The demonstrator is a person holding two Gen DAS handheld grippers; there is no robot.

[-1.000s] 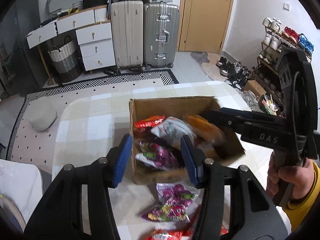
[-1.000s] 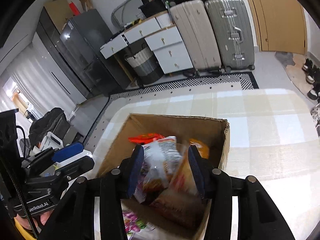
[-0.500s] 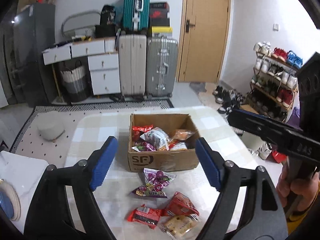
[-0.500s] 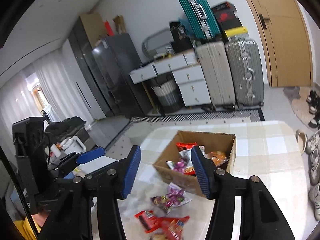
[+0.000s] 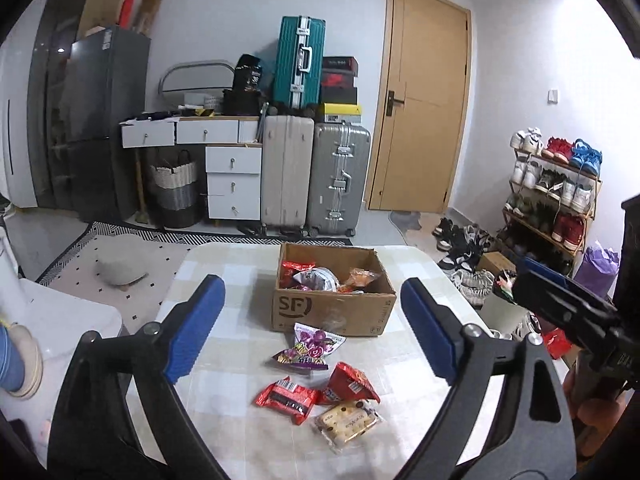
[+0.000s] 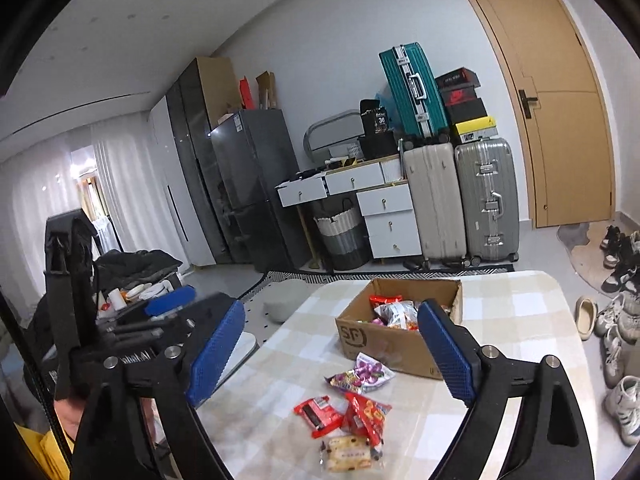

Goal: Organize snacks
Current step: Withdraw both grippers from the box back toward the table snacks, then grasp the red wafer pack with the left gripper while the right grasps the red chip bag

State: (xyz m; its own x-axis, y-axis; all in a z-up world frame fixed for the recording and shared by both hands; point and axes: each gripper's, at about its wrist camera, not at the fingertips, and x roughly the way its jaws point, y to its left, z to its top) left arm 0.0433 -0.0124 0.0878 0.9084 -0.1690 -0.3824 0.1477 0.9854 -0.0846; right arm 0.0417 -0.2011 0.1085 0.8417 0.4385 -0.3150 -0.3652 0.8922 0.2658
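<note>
An open cardboard box [image 5: 332,308] [image 6: 384,344] stands on the checked table [image 5: 224,272] and holds several snack packets. In front of it lie a purple packet [image 5: 312,346] [image 6: 362,374], two red packets [image 5: 286,398] [image 5: 348,384] and a clear biscuit pack [image 5: 346,422] [image 6: 348,458]. My left gripper [image 5: 310,282] hangs well back from the box, its jaws opening with nothing between them. My right gripper [image 6: 330,307] is likewise back and raised, jaws opening and empty. Each gripper also shows at the edge of the other's view: the right gripper [image 5: 560,300], the left gripper [image 6: 172,296].
Beyond the table stand suitcases [image 5: 316,176], a white drawer unit [image 5: 232,184] and a wooden door [image 5: 420,112]. A shoe rack [image 5: 556,200] and loose shoes [image 6: 616,320] line the right side. A grey pouf [image 5: 118,272] sits on the rug at left.
Both grippers have drawn back and up from right over the box, and their jaws have spread wide. The packets that were between the jaws now lie in the box.
</note>
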